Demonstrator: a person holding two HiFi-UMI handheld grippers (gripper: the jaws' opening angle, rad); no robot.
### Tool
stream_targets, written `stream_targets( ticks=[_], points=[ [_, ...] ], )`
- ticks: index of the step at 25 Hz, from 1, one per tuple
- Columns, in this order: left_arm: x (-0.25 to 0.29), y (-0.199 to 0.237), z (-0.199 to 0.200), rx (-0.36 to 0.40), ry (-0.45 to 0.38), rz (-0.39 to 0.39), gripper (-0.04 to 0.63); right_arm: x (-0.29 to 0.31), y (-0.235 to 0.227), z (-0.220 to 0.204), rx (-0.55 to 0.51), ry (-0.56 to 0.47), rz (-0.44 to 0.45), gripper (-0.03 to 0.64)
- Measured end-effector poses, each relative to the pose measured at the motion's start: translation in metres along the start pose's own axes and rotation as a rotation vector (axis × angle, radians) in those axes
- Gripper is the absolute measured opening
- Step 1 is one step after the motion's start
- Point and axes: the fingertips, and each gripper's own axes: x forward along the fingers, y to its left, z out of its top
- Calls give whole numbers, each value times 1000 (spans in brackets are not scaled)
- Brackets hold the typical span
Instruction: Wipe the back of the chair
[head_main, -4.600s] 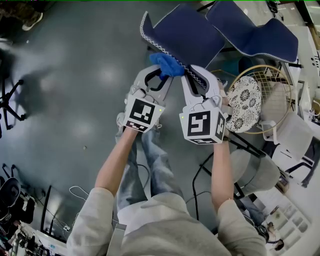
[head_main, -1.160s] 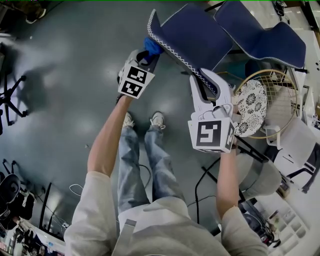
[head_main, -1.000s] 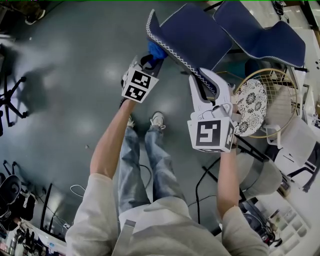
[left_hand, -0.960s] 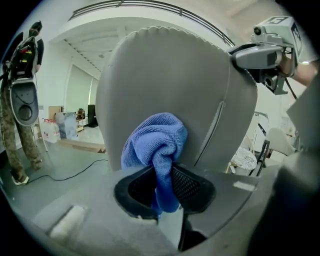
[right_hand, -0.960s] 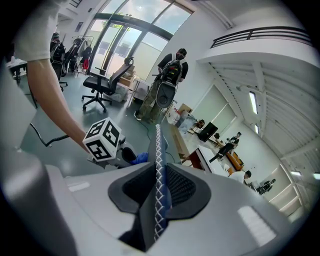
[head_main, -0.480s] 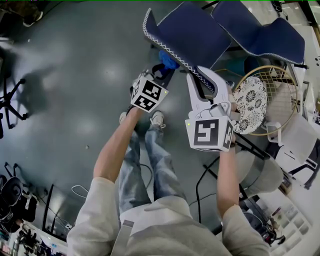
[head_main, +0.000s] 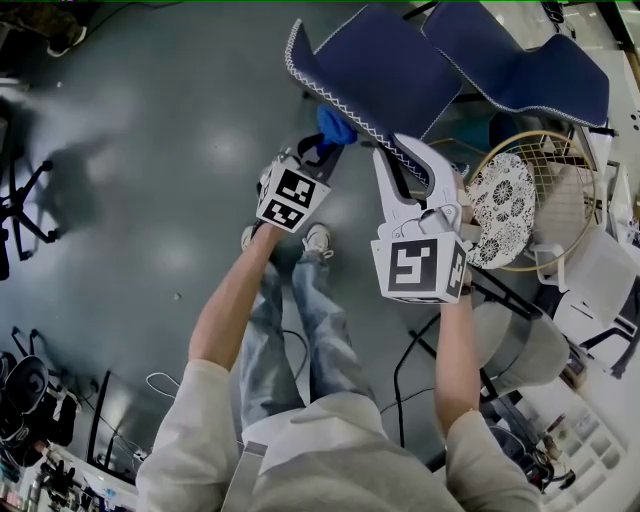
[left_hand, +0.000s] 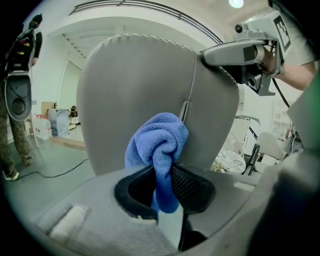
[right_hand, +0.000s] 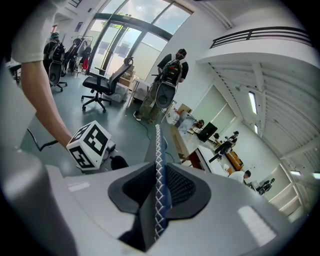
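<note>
While the right gripper (head_main: 408, 160) is clamped on the white-stitched edge (right_hand: 158, 150) of the navy chair back (head_main: 375, 65), that edge pinched flat between its jaws, the left gripper (head_main: 322, 152) is closed on a bunched blue microfibre cloth (left_hand: 157, 145). We read this as the wiping step in hand: the right hand steadies the chair and the left does the work.

From the left gripper, the rear face (left_hand: 130, 85) of the chair back lies straight ahead and fills most of that gripper's view. The wad of cloth stands out in front of the jaws toward it, over the vertical seam (left_hand: 191, 80). Whether the cloth presses on the fabric or stops just short of it, we cannot tell.

In the head view the cloth sits just under the stitched edge, partway along it. That edge runs from upper left down to lower right, and the right gripper holds its lower-right stretch. So the left hand is nearer the open span of the back. We judge that the next stroke should follow that edge line, with the cloth kept flat to the rear face.
</note>
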Motion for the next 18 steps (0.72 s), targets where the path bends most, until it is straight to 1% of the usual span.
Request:
stream_targets(
  ticks=[3,6,8,10,14,18],
  points=[
    [-11,16,-12,-18,14,28,75,1,0,1,0,0,-2,74],
    [-28,46,-21,-53,16,93,75,2,2,1,1,0,0,74],
    [-39,71,-18,-92,1,146,75,2,2,1,2,-1,-1,74],
    [-48,93,-4,-115,-35,189,75,2,1,1,1,-2,-5,74],
    [-63,120,25,-92,-77,235,75,1,0,-1,-12,-8,-4,74],
    [-78,119,46,-39,-92,239,75,0,0,0,-2,-1,-7,75]
  ],
)
